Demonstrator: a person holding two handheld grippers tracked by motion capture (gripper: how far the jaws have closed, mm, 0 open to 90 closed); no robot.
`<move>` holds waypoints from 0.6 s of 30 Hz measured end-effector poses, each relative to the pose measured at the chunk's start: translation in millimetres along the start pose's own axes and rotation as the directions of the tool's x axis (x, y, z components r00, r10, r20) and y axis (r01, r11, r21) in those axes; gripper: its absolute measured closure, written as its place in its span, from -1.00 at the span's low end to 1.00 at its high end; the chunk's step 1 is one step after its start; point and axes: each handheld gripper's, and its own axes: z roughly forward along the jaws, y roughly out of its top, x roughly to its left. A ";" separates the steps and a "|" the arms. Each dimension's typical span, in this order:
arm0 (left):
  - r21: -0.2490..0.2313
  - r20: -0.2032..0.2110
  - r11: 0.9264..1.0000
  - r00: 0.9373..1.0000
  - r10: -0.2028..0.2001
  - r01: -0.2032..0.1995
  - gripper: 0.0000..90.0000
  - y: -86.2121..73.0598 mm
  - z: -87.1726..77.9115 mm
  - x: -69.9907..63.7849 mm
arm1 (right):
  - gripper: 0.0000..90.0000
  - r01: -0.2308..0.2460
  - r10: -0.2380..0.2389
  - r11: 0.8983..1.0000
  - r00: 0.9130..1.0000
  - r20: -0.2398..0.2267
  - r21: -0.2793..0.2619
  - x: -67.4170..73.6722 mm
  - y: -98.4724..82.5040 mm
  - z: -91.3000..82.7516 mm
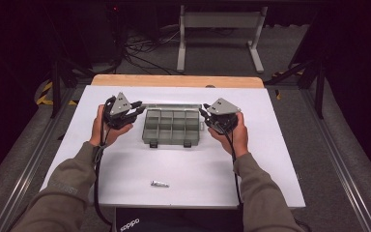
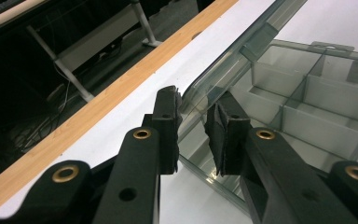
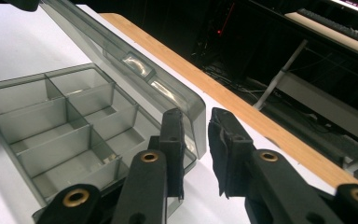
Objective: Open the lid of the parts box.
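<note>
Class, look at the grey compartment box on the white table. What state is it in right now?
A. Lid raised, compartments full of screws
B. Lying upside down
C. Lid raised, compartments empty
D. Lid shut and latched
C: the clear lid stands up along the far edge of the box, and the compartments seen in both gripper views hold nothing, with the left gripper and right gripper at the lid's corners.

White table (image 1: 251,159) with an open, empty compartment box (image 1: 171,127) and a small, perhaps metal piece (image 1: 159,183).
</note>
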 end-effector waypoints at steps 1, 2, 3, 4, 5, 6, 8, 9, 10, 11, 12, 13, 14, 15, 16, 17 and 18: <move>0.003 0.003 1.000 1.000 0.001 -0.001 0.66 0.9 0.4 0.6 | 0.67 0.003 -0.003 1.000 1.000 0.002 0.005 -1.5 1.6 0.1; 0.011 0.007 1.000 1.000 0.006 -0.006 0.66 2.2 0.7 1.7 | 0.67 0.005 -0.005 1.000 1.000 0.001 0.008 -2.7 2.3 0.0; 0.016 0.008 1.000 1.000 0.010 -0.011 0.67 3.9 0.9 3.5 | 0.67 0.003 -0.002 1.000 1.000 0.000 0.010 -4.1 3.0 0.4; 0.016 0.008 1.000 1.000 0.010 -0.011 0.67 3.9 0.9 3.5 | 0.67 0.003 -0.002 1.000 1.000 0.000 0.010 -4.1 3.0 0.4; 0.014 0.014 1.000 1.000 0.005 -0.005 0.67 5.5 1.3 5.6 | 0.66 -0.006 0.007 1.000 1.000 -0.007 0.009 -6.3 3.6 1.4; 0.017 0.016 1.000 1.000 0.006 -0.006 0.67 6.9 2.0 7.2 | 0.67 -0.018 0.018 1.000 1.000 -0.013 0.007 -8.4 4.4 2.6; 0.019 0.012 1.000 1.000 0.011 -0.011 0.67 9.3 3.5 9.1 | 0.66 -0.022 0.022 1.000 1.000 -0.014 0.010 -10.6 6.5 5.0; 0.022 0.018 1.000 1.000 0.008 -0.009 0.67 10.3 4.6 9.8 | 0.66 -0.021 0.021 1.000 1.000 -0.015 0.015 -11.3 7.7 6.5; 0.027 0.017 1.000 1.000 0.015 -0.016 0.66 11.4 5.7 10.6 | 0.65 -0.016 0.016 1.000 1.000 -0.013 0.016 -11.7 8.8 7.7; 0.027 0.017 1.000 1.000 0.015 -0.016 0.66 11.4 5.7 10.6 | 0.64 -0.011 0.011 1.000 1.000 -0.009 0.018 -12.1 10.4 9.1; 0.022 0.017 1.000 1.000 0.010 -0.010 0.66 12.2 6.7 11.9 | 0.64 -0.011 0.011 1.000 1.000 -0.009 0.018 -12.1 10.4 9.1; 0.021 0.022 1.000 1.000 0.001 -0.001 0.66 12.5 7.8 12.8 | 0.65 -0.016 0.016 1.000 1.000 -0.008 0.018 -14.3 13.2 11.8; 0.021 0.024 1.000 1.000 0.001 -0.001 0.66 12.6 8.6 13.6 | 0.65 -0.016 0.016 1.000 1.000 -0.008 0.018 -14.3 13.2 11.8; 0.023 0.019 1.000 1.000 -0.003 0.003 0.66 12.7 9.4 14.5 | 0.65 -0.019 0.019 1.000 1.000 -0.008 0.018 -15.0 13.8 12.7; 0.023 0.025 1.000 1.000 -0.007 0.007 0.66 12.6 10.6 15.9 | 0.65 -0.020 0.020 1.000 1.000 -0.008 0.017 -16.1 14.4 13.8; 0.024 0.026 1.000 1.000 -0.012 0.011 0.67 12.5 11.6 17.3 | 0.66 -0.022 0.022 1.000 1.000 -0.008 0.020 -17.1 15.1 15.3; 0.024 0.027 1.000 0.999 -0.018 0.017 0.67 12.3 12.7 18.5 | 0.66 -0.024 0.024 0.999 1.000 -0.007 0.021 -17.7 15.6 16.5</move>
